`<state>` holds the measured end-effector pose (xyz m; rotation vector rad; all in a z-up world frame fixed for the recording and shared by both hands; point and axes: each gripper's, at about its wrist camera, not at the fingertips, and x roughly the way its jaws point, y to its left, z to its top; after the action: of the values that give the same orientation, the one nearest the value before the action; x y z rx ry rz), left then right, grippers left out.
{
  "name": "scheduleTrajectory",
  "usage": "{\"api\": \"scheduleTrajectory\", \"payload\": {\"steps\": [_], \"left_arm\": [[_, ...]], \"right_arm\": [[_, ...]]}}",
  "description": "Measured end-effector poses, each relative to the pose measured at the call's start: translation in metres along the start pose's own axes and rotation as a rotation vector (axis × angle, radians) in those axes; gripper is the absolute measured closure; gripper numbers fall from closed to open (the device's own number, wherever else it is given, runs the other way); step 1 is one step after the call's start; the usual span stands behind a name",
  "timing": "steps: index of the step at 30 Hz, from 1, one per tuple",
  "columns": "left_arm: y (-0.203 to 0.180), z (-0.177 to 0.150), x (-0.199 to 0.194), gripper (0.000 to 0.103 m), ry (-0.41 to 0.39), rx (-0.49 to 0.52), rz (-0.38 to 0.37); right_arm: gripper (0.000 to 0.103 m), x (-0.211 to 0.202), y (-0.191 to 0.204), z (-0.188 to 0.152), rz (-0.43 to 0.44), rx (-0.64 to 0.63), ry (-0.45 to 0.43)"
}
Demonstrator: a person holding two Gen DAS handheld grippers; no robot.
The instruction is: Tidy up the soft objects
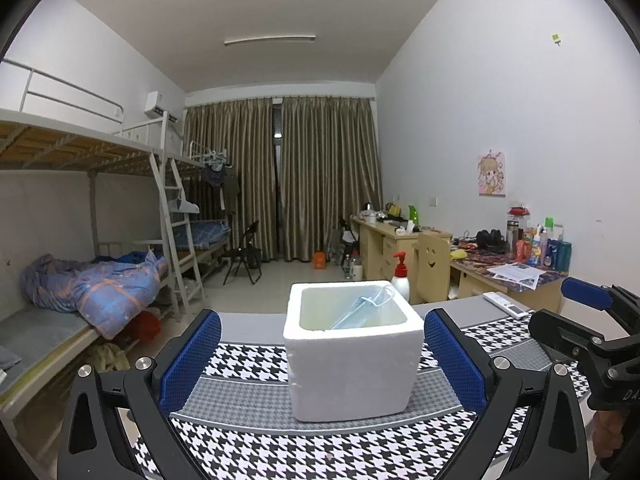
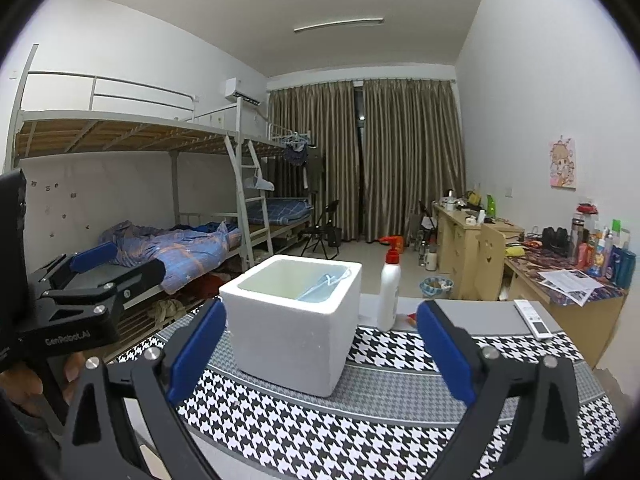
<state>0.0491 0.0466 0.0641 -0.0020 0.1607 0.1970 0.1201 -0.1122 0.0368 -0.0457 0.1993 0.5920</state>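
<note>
Left wrist: face mask (image 1: pixel 362 310) half-hidden inside foam box (image 1: pixel 352 372)

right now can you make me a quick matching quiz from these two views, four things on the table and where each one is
Things:
1. face mask
2. foam box
3. pump bottle
4. remote control

Places:
a. right of the box, upright
b. lying flat near the table's far right edge
c. inside the box
d. on the houndstooth cloth, in front of both open grippers

Pairs: 1-c, 2-d, 3-a, 4-b
</note>
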Motion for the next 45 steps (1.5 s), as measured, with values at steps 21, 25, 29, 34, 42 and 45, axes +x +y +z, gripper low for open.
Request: {"api": "scheduleTrajectory", "payload": {"steps": [21, 25, 29, 34, 42, 45], "left_arm": [[-0.008, -0.028, -0.016, 0.001, 0.005, -0.008, -0.013], [-0.012, -0.034, -0.017, 0.001, 0.014, 0.002, -0.019], [-0.013, -0.040, -0.020, 0.001, 0.006, 0.005, -0.034], [-0.015, -0.046, -0.022, 0.001, 0.011, -0.002, -0.027], [-0.018, -0.053, -0.020, 0.001, 0.035, -0.006, -0.044], [-0.020, -0.055, -0.022, 0.001, 0.040, -0.008, -0.046]], "right_arm": [[0.002, -0.023, 0.001, -0.028, -0.048, -0.005, -0.004], [0.002, -0.029, 0.003, -0.032, -0.043, -0.008, -0.022], [0.002, -0.032, 0.003, -0.037, -0.047, -0.007, -0.036], [0.002, -0.030, 0.000, -0.045, -0.064, -0.001, -0.032], [0.002, -0.026, -0.003, -0.056, -0.091, 0.005, -0.011], [0.002, -0.027, -0.003, -0.058, -0.089, 0.010, -0.008]]}}
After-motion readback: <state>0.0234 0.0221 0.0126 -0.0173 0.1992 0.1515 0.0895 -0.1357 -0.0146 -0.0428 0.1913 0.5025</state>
